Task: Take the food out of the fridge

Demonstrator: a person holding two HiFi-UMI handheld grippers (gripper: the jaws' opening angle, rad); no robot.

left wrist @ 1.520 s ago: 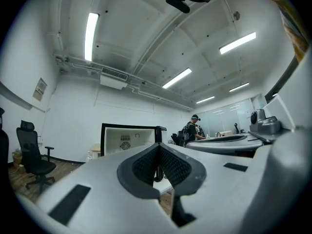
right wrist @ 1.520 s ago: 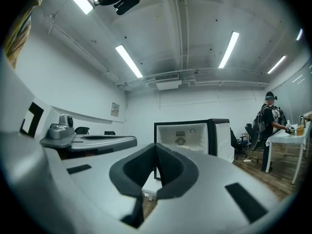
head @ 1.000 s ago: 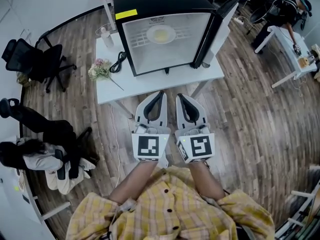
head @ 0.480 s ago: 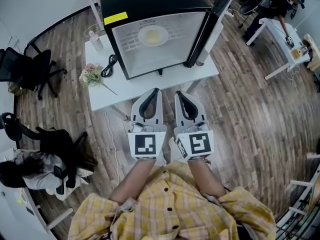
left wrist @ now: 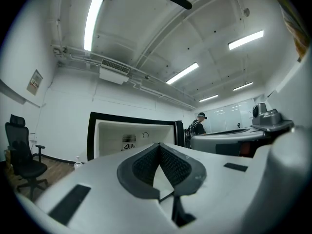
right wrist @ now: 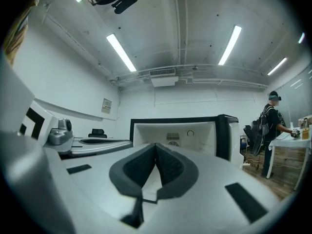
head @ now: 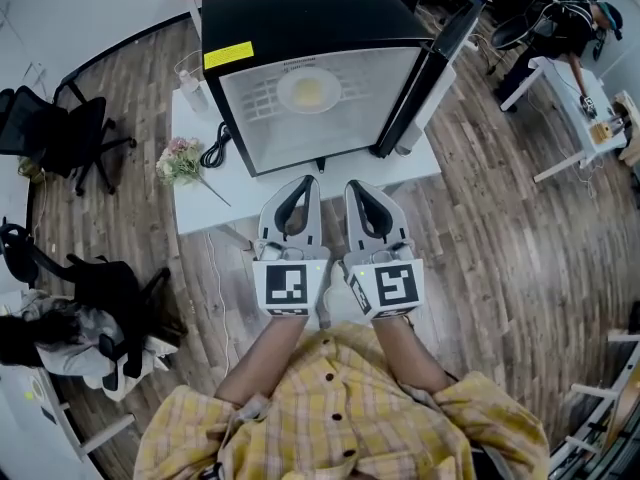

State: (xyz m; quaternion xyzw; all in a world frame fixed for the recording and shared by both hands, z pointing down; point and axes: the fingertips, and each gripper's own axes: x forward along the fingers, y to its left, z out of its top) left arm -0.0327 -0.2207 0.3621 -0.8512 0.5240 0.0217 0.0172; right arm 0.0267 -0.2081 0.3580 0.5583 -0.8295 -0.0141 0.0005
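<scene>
A black mini fridge point(head: 300, 18) stands on a white table point(head: 205, 203) with its door point(head: 430, 63) swung open to the right. Inside, on a wire shelf, lies a white plate with pale yellow food point(head: 308, 90). My left gripper point(head: 311, 180) and right gripper point(head: 352, 184) are held side by side just before the table's front edge, pointing level at the fridge. Both are shut with nothing between their jaws. The left gripper view shows the left gripper point(left wrist: 158, 145) with the fridge's open cavity point(left wrist: 131, 133) behind it. In the right gripper view, the right gripper point(right wrist: 155, 144) likewise faces the cavity point(right wrist: 175, 130).
Left of the fridge on the table are a bunch of flowers point(head: 178, 160), a black cable point(head: 213, 151) and a clear bottle point(head: 192, 73). Office chairs point(head: 60, 128) stand at the left. A person point(head: 560, 28) works at another white table point(head: 580, 108) at the back right.
Both grippers have moved forward together toward the table and fridge, which now sit closer in the head view. Both jaws stayed shut.
</scene>
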